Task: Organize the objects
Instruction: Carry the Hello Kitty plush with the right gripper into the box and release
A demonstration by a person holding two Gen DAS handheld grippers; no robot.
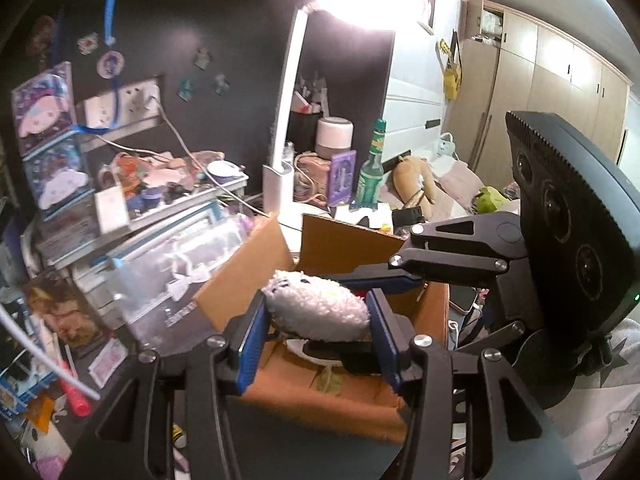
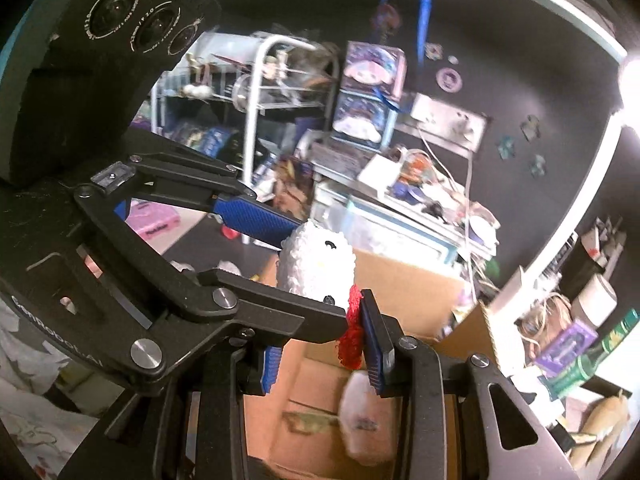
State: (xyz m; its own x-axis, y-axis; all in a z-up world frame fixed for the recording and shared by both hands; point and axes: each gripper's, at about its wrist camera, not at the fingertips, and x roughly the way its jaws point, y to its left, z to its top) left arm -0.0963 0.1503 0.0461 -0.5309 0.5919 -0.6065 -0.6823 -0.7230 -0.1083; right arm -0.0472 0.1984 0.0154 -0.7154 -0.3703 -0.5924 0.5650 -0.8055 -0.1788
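A white fuzzy plush toy (image 1: 316,308) with a red bow (image 2: 352,340) hangs over an open cardboard box (image 1: 360,396). My left gripper (image 1: 316,332) is shut on the plush, a blue pad on each side of it. My right gripper (image 2: 324,356) comes in across the left one; its fingers stand around the red bow end of the same plush (image 2: 316,264). It shows in the left wrist view (image 1: 400,276) reaching in from the right. The box (image 2: 404,280) holds a pale flat item (image 2: 364,424).
A cluttered desk surrounds the box: clear plastic drawers (image 1: 176,264), stacked character boxes (image 1: 48,136), a white lamp (image 1: 280,128), a green bottle (image 1: 370,168), cables, a pink marker (image 1: 76,396). A white wire rack (image 2: 260,92) stands to the left. A bed and wardrobe lie right.
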